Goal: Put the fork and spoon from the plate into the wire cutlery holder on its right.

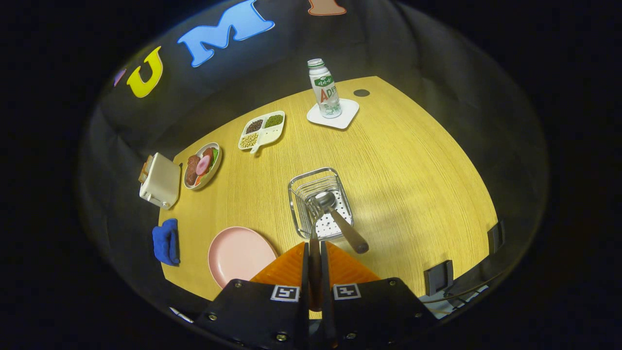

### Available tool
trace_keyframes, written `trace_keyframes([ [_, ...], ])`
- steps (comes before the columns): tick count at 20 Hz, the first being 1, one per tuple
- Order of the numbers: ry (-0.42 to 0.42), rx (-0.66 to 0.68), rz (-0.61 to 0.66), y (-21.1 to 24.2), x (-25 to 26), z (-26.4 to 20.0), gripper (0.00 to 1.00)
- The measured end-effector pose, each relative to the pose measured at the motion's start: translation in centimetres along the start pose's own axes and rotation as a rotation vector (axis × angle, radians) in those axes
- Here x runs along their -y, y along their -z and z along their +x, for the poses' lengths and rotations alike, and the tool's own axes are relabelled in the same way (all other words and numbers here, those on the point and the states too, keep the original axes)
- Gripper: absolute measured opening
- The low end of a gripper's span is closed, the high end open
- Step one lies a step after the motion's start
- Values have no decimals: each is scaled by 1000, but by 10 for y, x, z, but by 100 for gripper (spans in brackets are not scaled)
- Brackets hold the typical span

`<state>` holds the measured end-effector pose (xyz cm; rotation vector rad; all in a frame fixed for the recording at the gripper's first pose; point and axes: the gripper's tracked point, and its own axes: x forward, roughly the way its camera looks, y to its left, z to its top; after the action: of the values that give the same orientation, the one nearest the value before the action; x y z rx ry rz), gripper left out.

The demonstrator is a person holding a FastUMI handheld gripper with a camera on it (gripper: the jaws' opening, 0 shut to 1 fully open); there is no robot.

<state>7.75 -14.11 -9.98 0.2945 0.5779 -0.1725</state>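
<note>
The jaws grip the fork (pixel 315 228) by its handle, its tines over the wire cutlery holder (pixel 297 206). I fear the tines could catch the spoon (pixel 340 218) already leaning inside, tipping the holder onto the bench (pixel 413 170).

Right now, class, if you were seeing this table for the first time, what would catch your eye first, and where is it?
The orange fingers stand closed on a fork, its tines reaching into the wire cutlery holder just ahead. A spoon already leans in that holder, handle out over the rim. The pink plate beside the fingers lies bare, and a white bottle stands on a coaster at the table's far side.
</note>
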Motion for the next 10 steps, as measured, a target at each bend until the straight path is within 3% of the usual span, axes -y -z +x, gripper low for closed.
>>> trace_keyframes([
  [10, 1, 67, -32, -14, -4, -9, 16],
])
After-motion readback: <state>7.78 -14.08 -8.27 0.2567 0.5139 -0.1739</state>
